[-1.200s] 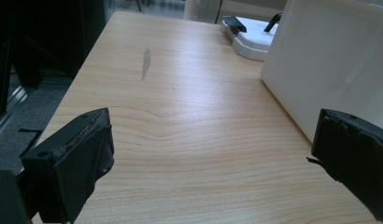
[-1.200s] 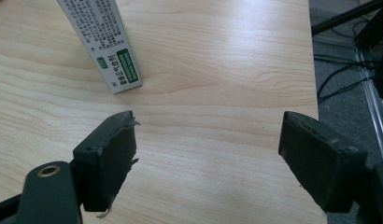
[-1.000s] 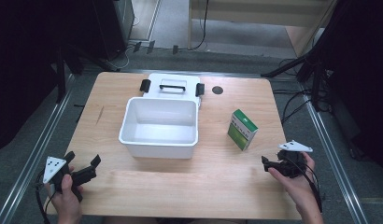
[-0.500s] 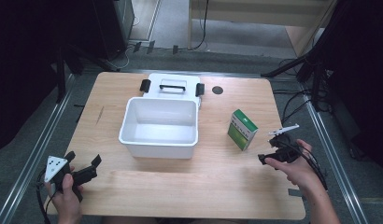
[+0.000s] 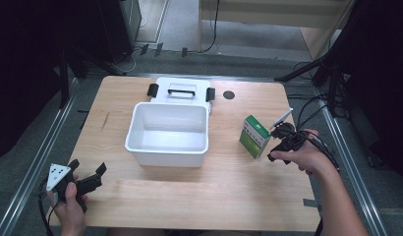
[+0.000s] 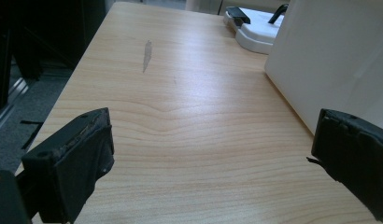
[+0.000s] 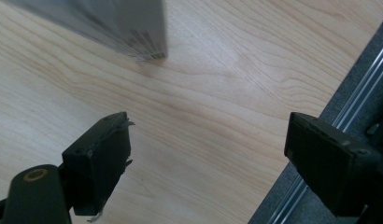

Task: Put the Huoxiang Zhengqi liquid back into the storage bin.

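Bare wooden table (image 5: 155, 196) spreads around the green box (image 5: 254, 136) standing near its right edge, the right gripper (image 5: 279, 142) just beside it with empty jaws freshly widened, while the left gripper (image 5: 86, 179) gapes empty at the near-left corner.

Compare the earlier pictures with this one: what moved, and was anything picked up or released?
The right gripper moved up the high view, away from the table's near right edge, to just beside the green box. Its jaws have just been opening, with nothing between them; nothing was gripped or released. The left gripper, open and empty, the green box, the white bin and its lid stayed put.
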The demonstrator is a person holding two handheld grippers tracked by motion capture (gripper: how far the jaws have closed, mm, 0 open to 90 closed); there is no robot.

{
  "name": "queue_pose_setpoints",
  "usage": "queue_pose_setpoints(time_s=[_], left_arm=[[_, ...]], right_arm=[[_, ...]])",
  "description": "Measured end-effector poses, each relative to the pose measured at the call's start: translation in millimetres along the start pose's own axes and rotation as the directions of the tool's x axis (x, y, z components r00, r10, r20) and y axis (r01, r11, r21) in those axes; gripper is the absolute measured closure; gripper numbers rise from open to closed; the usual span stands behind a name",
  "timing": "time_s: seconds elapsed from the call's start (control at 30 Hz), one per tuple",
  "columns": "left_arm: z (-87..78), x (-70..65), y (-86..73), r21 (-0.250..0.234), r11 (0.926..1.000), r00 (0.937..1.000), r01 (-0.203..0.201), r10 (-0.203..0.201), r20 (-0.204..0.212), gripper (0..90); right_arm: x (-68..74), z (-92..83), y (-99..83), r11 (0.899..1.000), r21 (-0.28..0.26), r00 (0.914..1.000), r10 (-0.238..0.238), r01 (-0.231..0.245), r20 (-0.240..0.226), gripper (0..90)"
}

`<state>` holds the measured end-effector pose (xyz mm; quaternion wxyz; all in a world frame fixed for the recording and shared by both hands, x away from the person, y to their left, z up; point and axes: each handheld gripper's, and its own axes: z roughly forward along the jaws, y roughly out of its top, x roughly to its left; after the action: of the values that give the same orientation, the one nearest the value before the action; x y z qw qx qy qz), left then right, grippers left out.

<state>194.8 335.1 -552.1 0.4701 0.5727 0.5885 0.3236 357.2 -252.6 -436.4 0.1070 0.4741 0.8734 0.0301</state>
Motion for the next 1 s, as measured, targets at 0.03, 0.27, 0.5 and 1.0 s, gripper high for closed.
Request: queue_pose_setpoints(time_s=[0.03, 0.27, 0.5, 1.0], left_arm=[[0.1, -0.1, 0.0, 0.0, 1.0, 1.0, 0.0, 0.0, 0.0, 0.0], [0.6, 0.5, 0.3, 0.006, 1.0, 1.0, 0.004, -0.004, 0.001, 0.0], [1.2, 0.9, 0.5, 0.011, 0.9999, 1.0, 0.009, -0.009, -0.002, 0.0], [2.5, 2.6, 1.2, 0.019, 0.9995, 0.9996, 0.027, -0.027, -0.002, 0.0]], right_arm=[[0.2, -0.6, 3.4, 1.0, 0.012, 0.9999, -0.014, 0.014, -0.001, 14.3], [3.7, -11.9, 25.5, 0.996, 0.058, 0.9959, -0.059, 0.063, -0.068, 14.1], [13.3, -17.7, 47.0, 0.983, 0.145, 0.9923, -0.107, 0.115, -0.061, 14.2], [21.1, -19.0, 87.6, 0.994, 0.08, 0.9964, -0.067, 0.071, -0.053, 37.1]])
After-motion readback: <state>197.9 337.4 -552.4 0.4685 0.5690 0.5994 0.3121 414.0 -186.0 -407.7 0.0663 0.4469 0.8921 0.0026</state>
